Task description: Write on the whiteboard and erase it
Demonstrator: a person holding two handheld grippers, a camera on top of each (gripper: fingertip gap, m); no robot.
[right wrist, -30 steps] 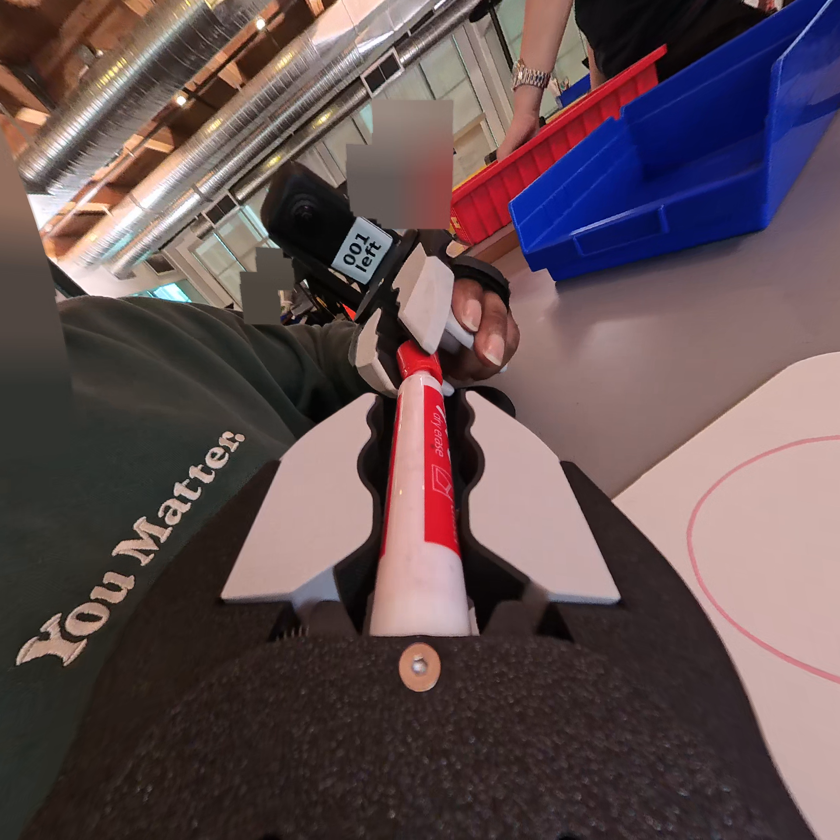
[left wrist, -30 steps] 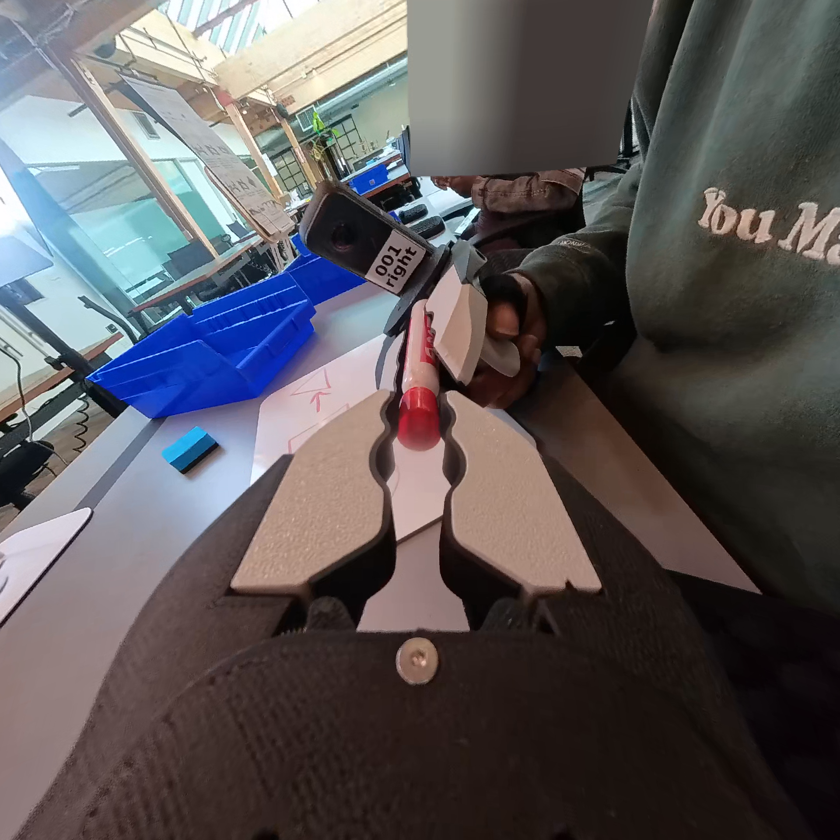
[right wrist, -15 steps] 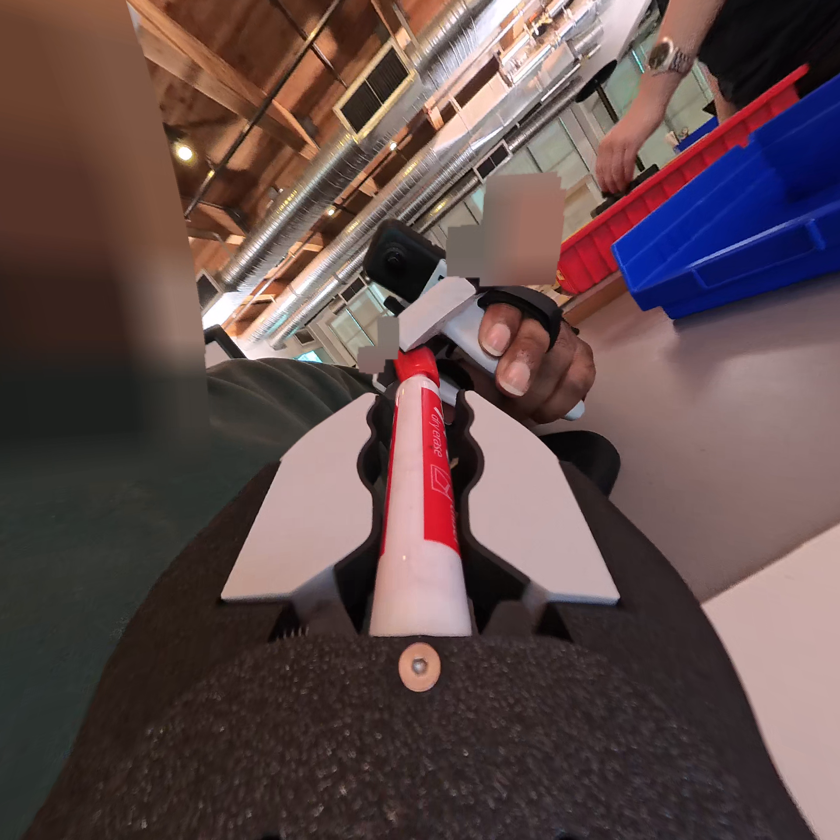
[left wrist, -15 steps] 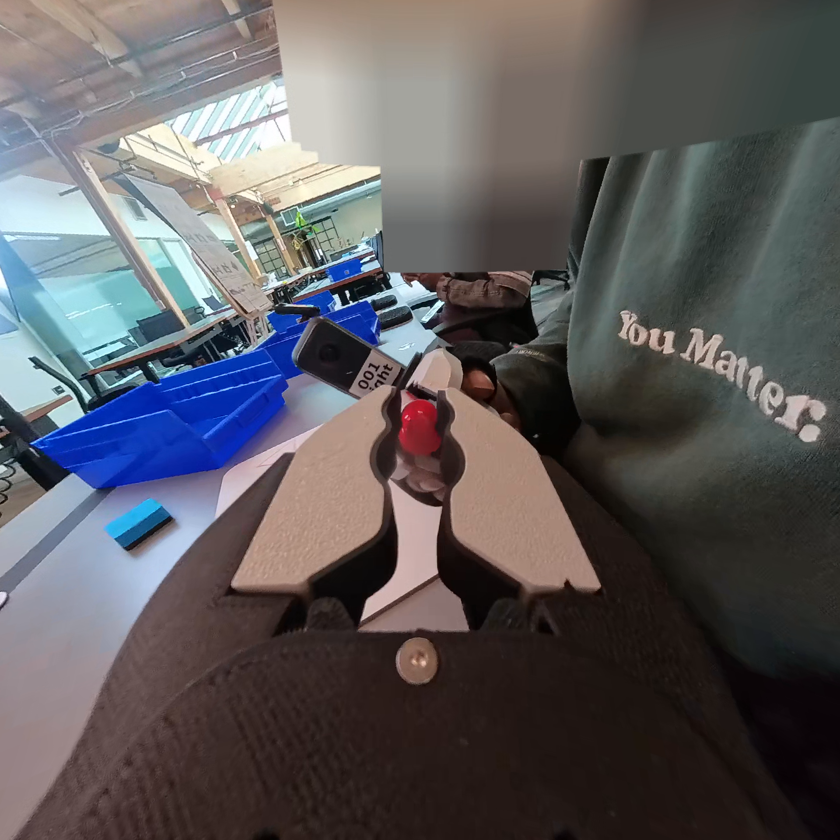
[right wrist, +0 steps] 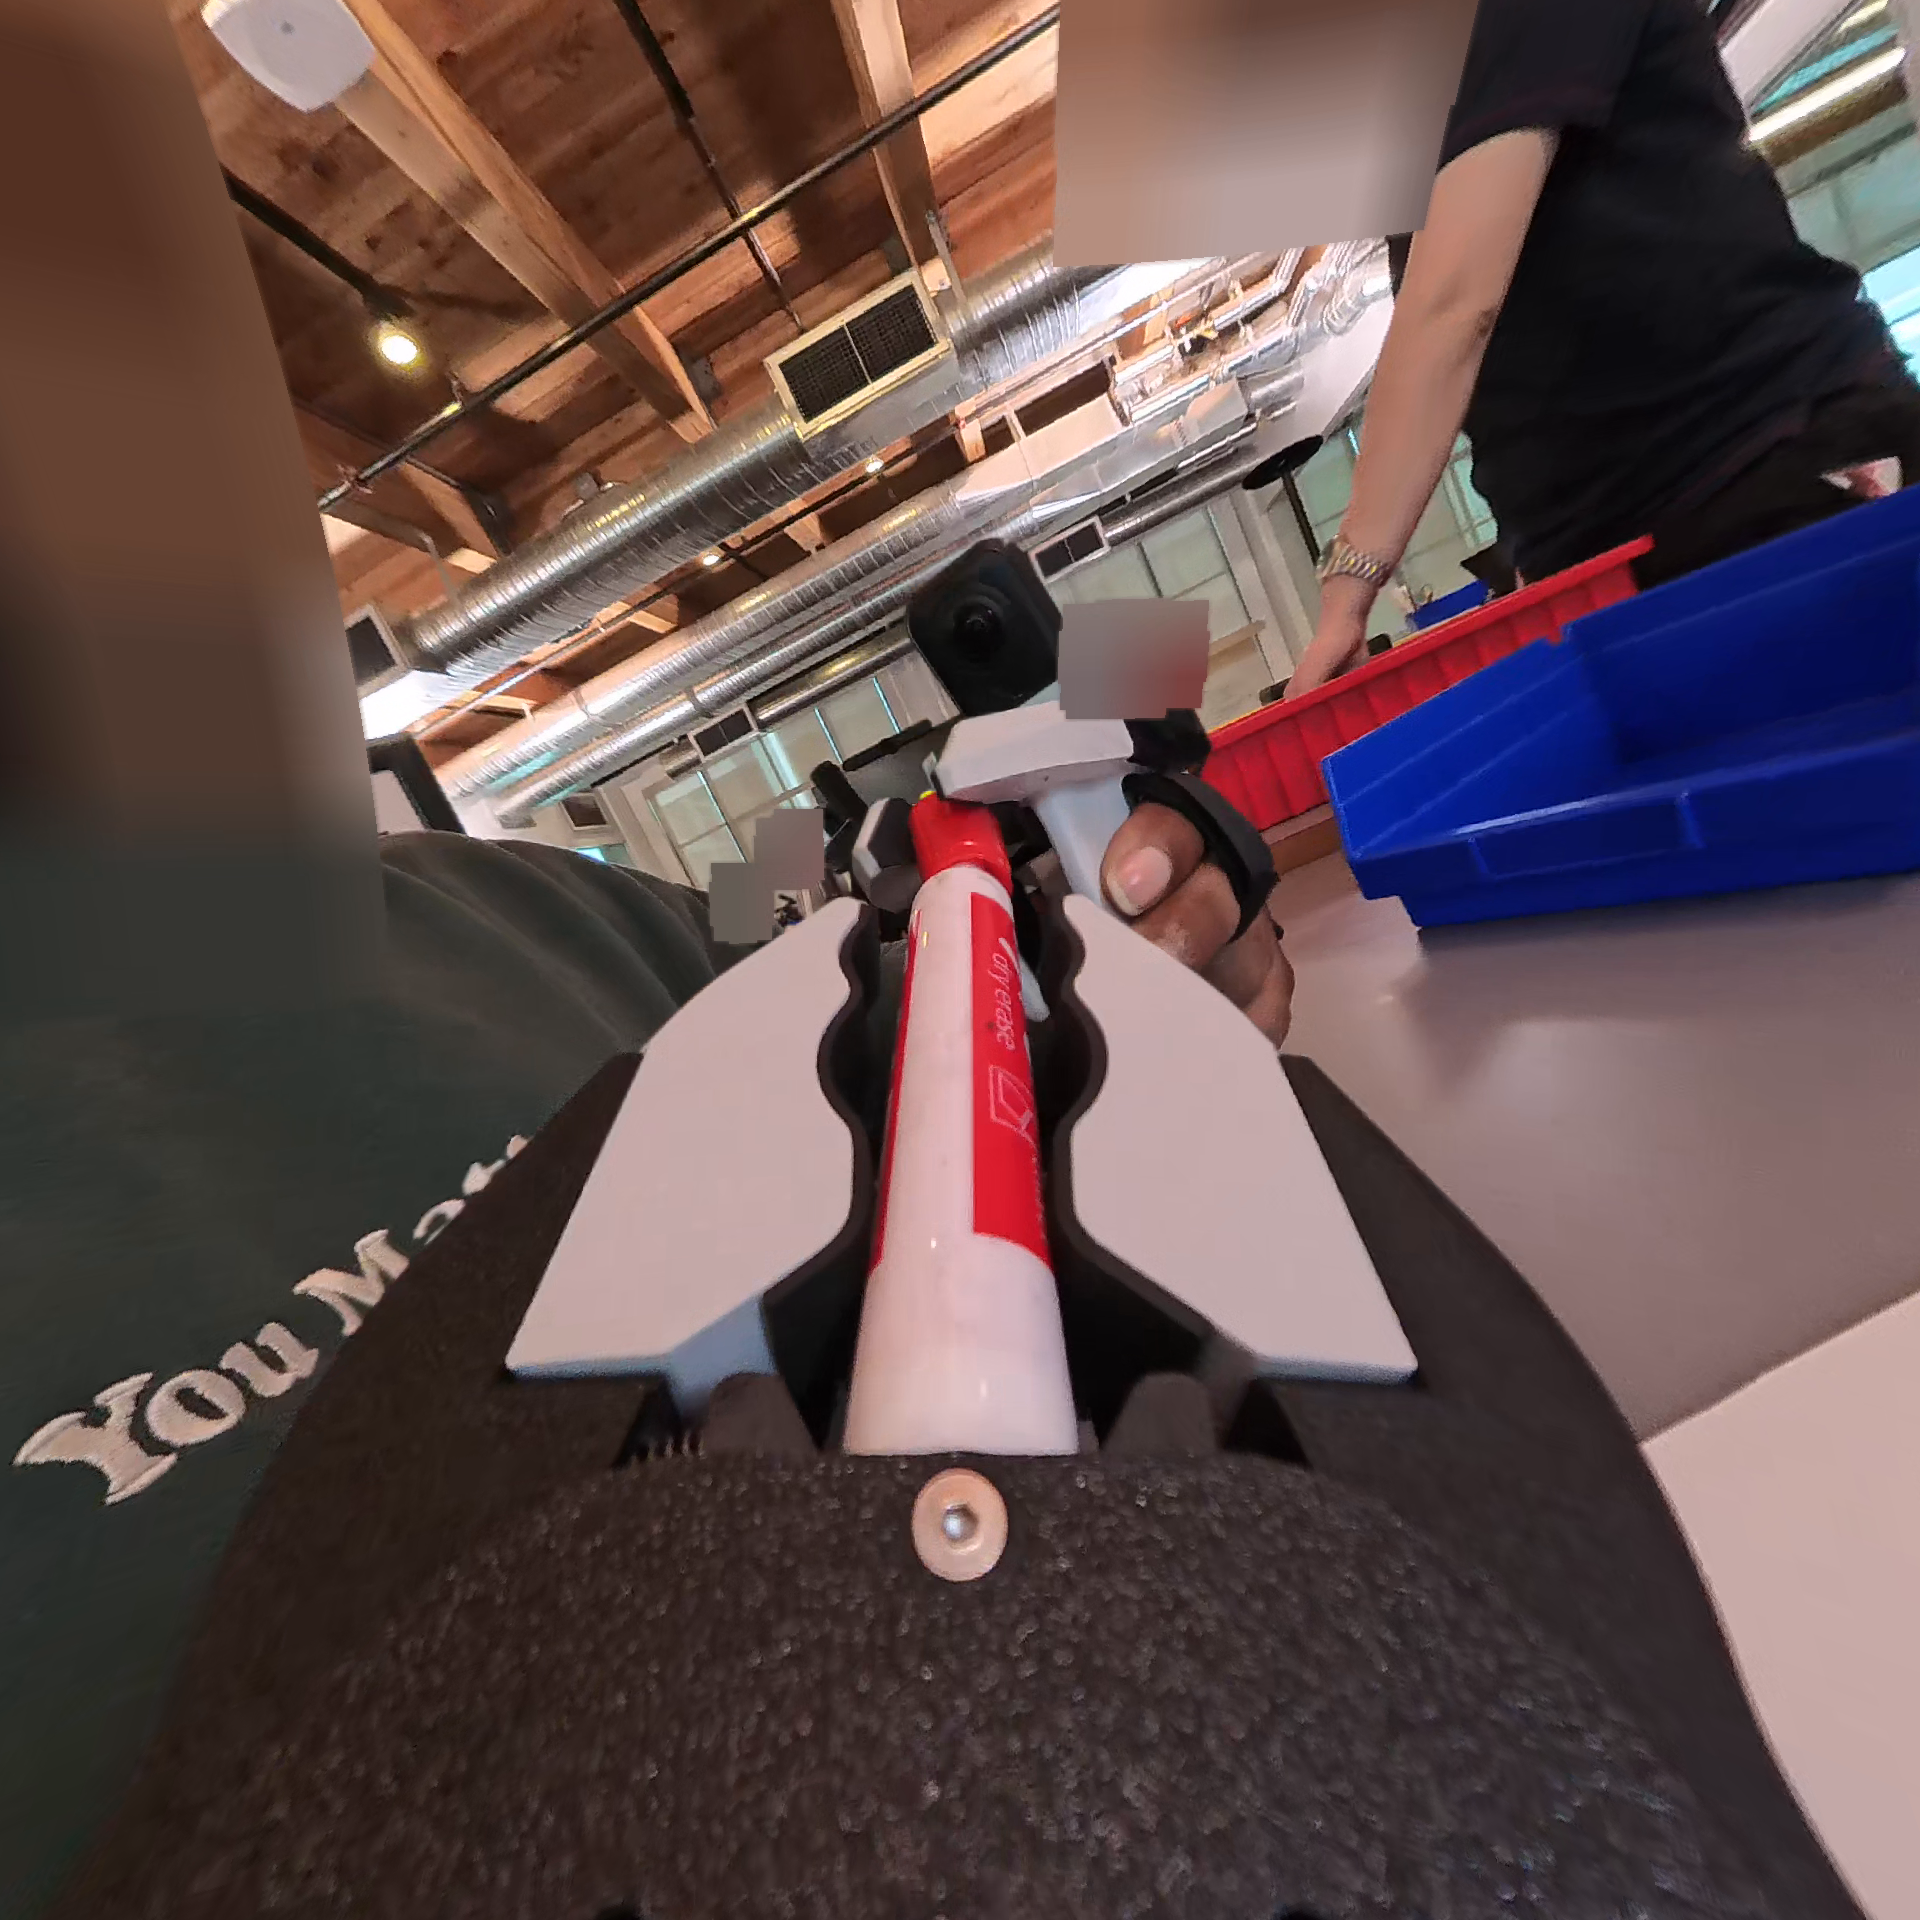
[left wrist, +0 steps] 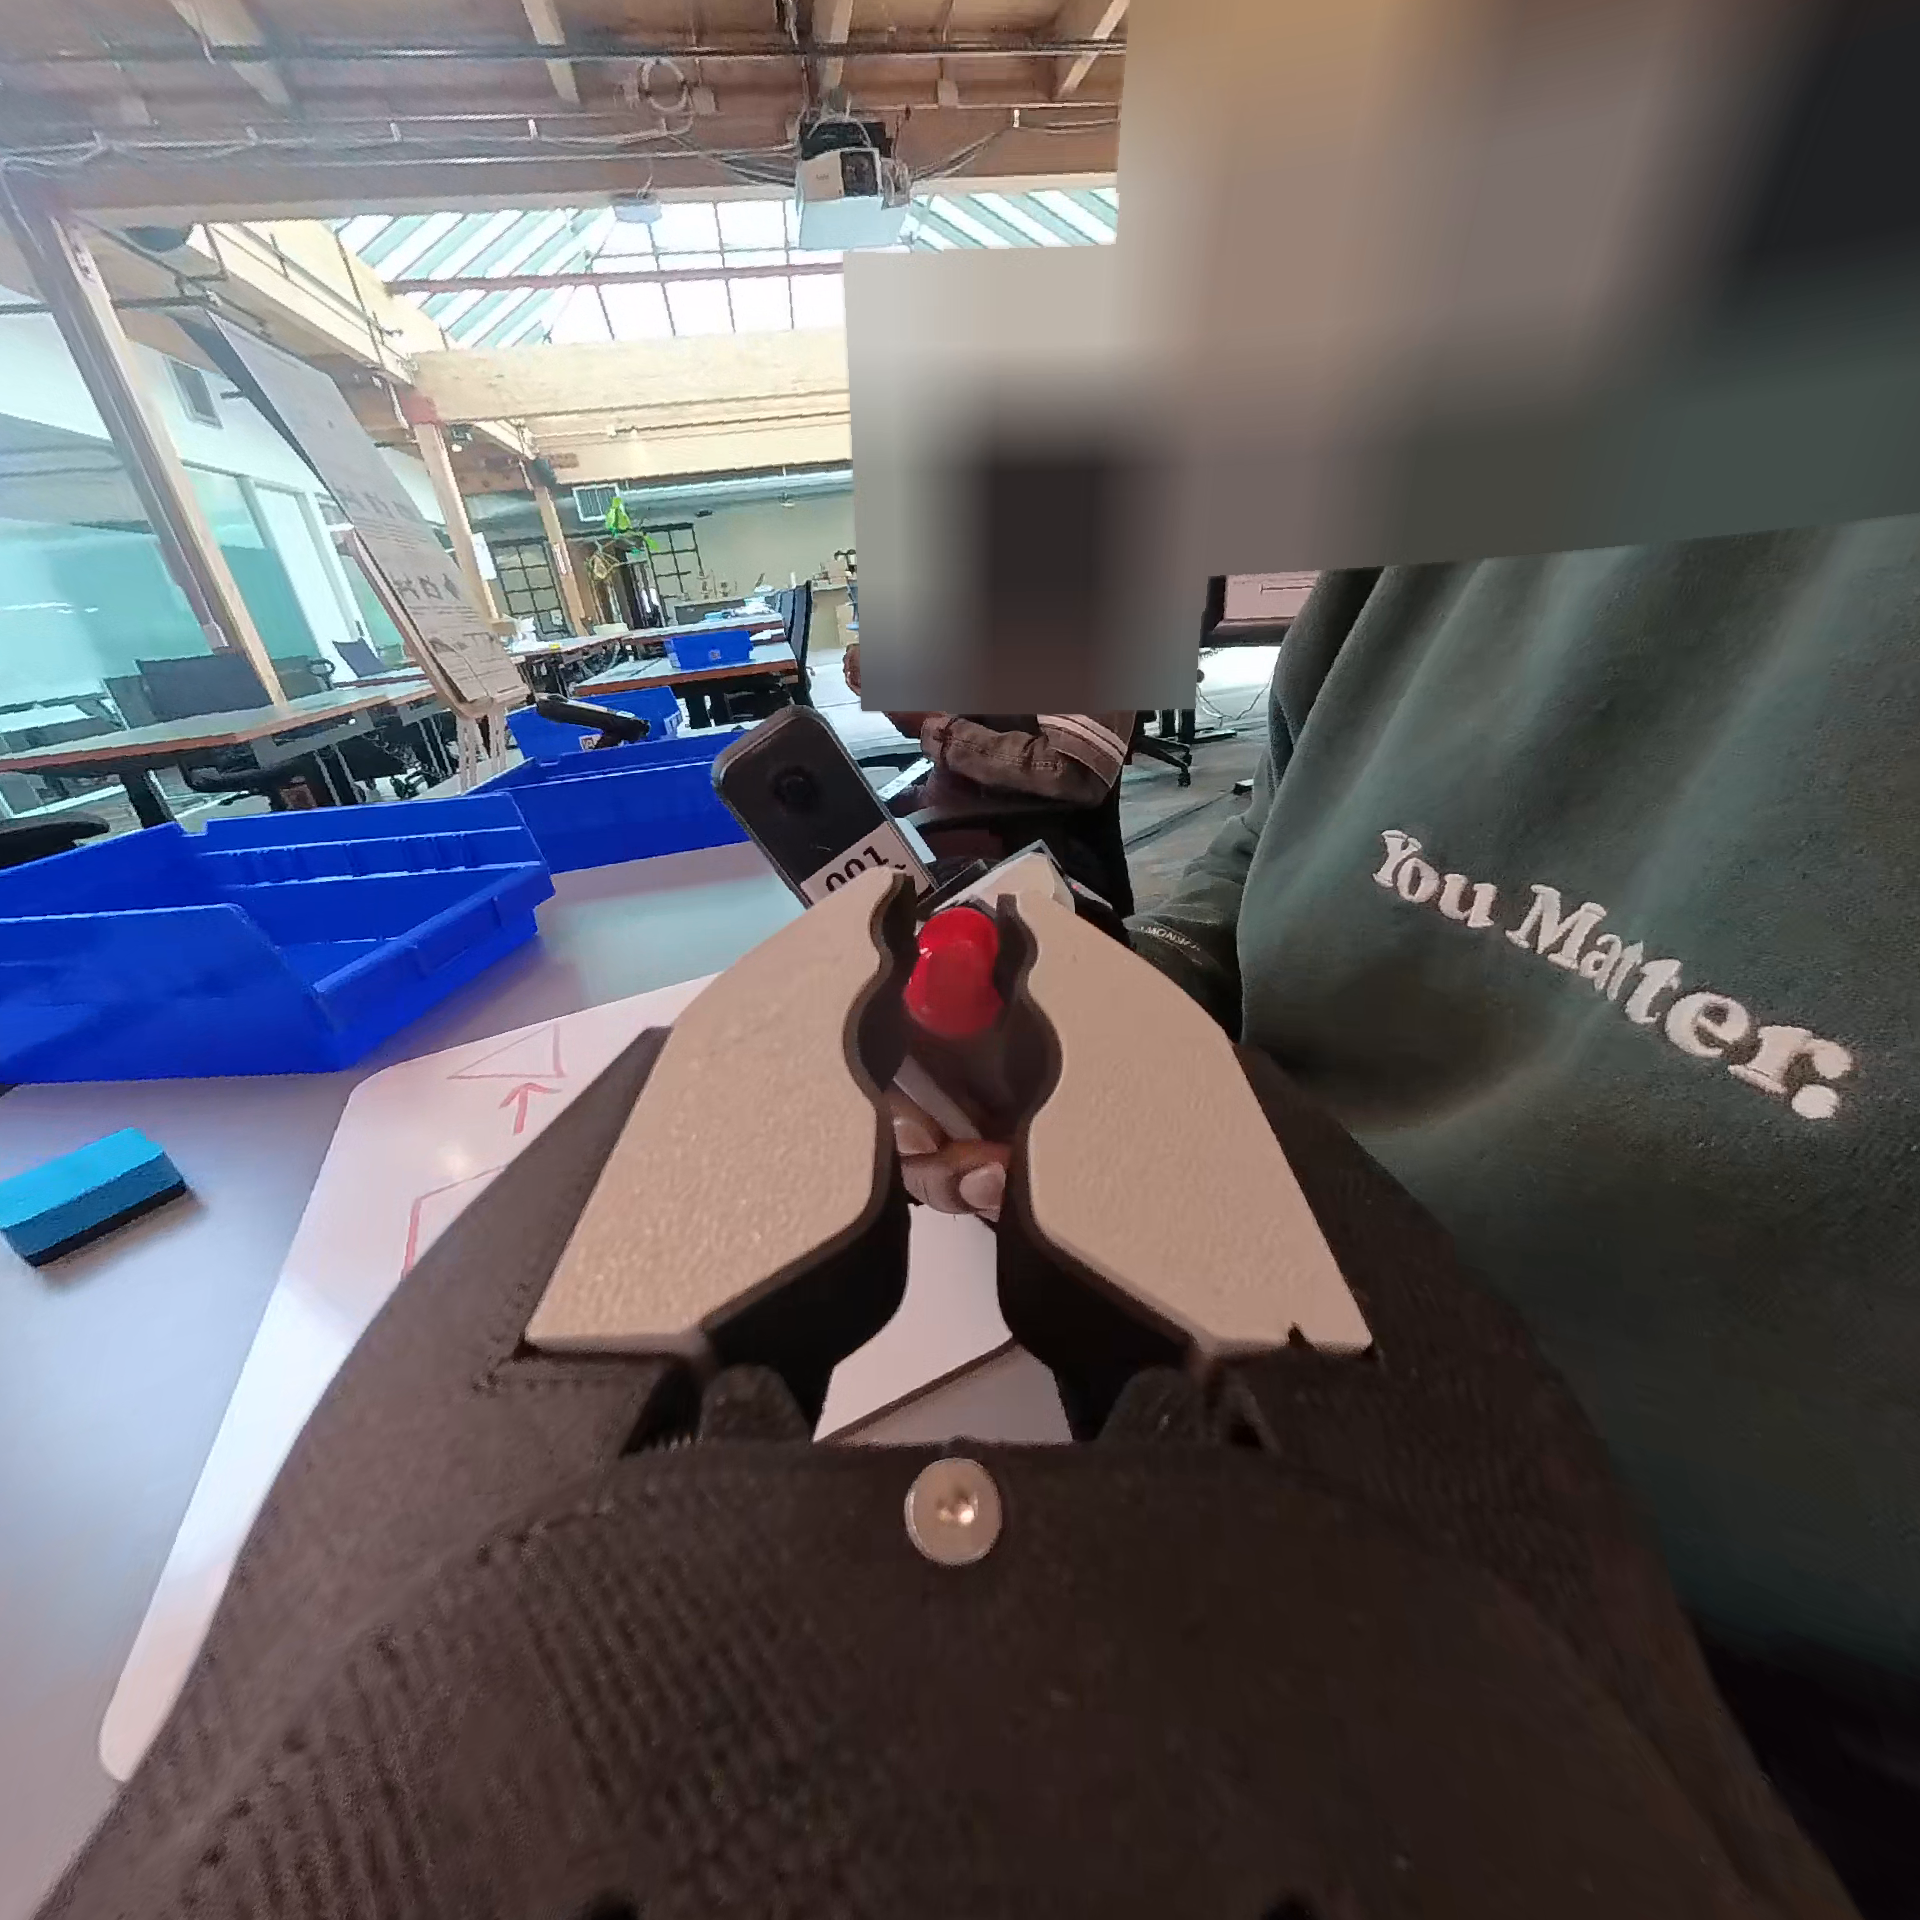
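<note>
The right tool (right wrist: 961, 925) is clamped on the marker (right wrist: 966, 1174); the left tool (left wrist: 951, 940) pinches its red cap (left wrist: 951, 982); the whiteboard (left wrist: 416, 1164) lies on the counter (left wrist: 135, 1351) beside a blue eraser (left wrist: 88, 1195).

White embroidered lettering on green sweatshirt (left wrist: 1558, 1247); printed wording along marker (right wrist: 966, 1195); numbered white sticker (left wrist: 862, 881) on camera (left wrist: 790, 790); lettered hanging board (left wrist: 405, 561).

Both grippers (left wrist: 951, 961) (right wrist: 961, 935) raised (jaws clamped)
</note>
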